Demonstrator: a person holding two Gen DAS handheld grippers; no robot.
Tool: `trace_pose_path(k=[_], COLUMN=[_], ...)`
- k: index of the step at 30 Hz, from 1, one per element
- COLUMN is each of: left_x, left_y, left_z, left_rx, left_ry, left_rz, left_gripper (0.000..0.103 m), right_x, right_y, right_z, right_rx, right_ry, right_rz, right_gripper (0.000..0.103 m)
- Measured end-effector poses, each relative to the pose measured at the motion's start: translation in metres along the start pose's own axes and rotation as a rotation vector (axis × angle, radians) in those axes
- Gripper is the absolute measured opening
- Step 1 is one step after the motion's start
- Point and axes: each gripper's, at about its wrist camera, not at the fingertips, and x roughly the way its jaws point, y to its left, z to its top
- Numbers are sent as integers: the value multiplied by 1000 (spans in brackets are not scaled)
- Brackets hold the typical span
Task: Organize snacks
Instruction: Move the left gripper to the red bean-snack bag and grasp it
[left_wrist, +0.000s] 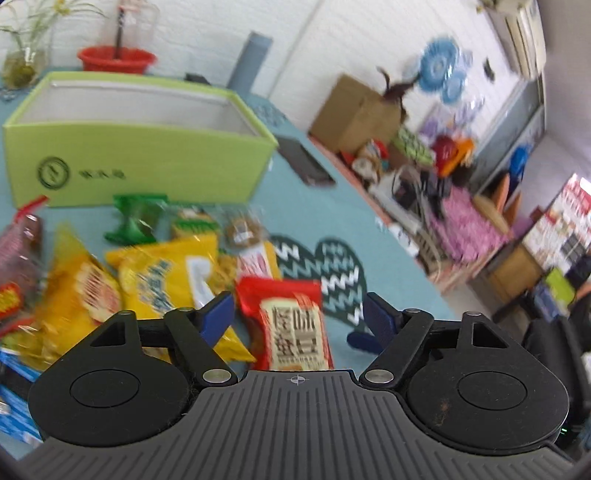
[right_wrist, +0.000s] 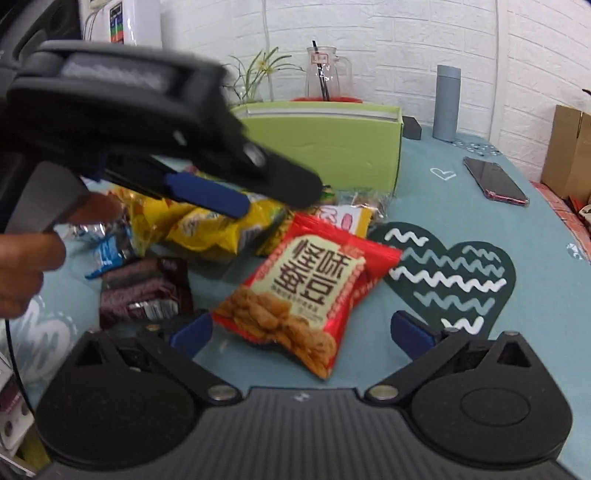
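A red packet (right_wrist: 308, 291) printed with large dark characters and a picture of fried beans is seen lying flat on the teal cloth (right_wrist: 480, 192), in front of the green box (right_wrist: 332, 147) and at the near edge of the snack pile. In the left wrist view the same red packet (left_wrist: 288, 325) is framed between the blue pads of the left gripper (left_wrist: 301, 317), which are spread apart and press on nothing. The right gripper (right_wrist: 301, 332) is likewise held wide, its pads on either side of the red packet's near end without touching it. Behind the red packet, toward the green box (left_wrist: 140, 162), yellow bags (left_wrist: 166, 273) are heaped, with a green wrapper (left_wrist: 135, 218) beyond them just in front of the box. A dark brown bar (right_wrist: 144, 291) and a blue wrapper (right_wrist: 107, 254) are seen left of the red packet in the right wrist view. A heart pattern (right_wrist: 450, 277) is printed on the cloth just right of the packet. Right of the box a phone (right_wrist: 495, 181) is laid flat, and a grey flask (right_wrist: 447, 103) is stood farther back. Behind the box a glass jug (right_wrist: 325, 74) and a plant (right_wrist: 258, 74) are visible. A hand (right_wrist: 26, 269) is seen at the left edge of the right wrist view, on the handle of the left gripper.
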Motion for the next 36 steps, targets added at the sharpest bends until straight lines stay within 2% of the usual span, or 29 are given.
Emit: trace_pose_path(k=[2, 6, 11, 14, 17, 20, 24, 25, 30, 36], left_x=[12, 26, 34, 33, 31, 29, 23, 22, 30, 38], left_y=[-9, -11, -9, -12, -20, -25, -32, -33, -37, -36], left_z=[-7, -15, -20, -27, -37, -43, -39, -38, -38, -39], left_rx=[28, 26, -27, -54, -72, -82, -49, -41, -26, -39], left_ry=[28, 64, 128, 138, 151, 150, 106, 98, 107, 129], left_rz=[50, 100, 50, 26, -8, -10, 65, 79, 109, 92], left_gripper=[56, 52, 35, 35, 36, 38, 64, 66, 64, 63], right_x=[0, 6, 8, -3, -17, -27, -30, -29, -23, -15], right_y=[1, 0, 2, -2, -8, -11, -13, -13, -9, -8], right_z=[-5, -4, -3, -10, -21, -28, -29, -28, -31, -35], right_rx=[-22, -16, -46, -35, -2, 0, 12, 16, 19, 30], right_ry=[-1, -16, -22, -26, -27, -36, -52, -54, -41, -30], right_rz=[-3, 54, 97, 104, 106, 63, 17, 15, 2, -4], right_gripper=[102, 102, 102, 102, 102, 102, 102, 102, 102, 102])
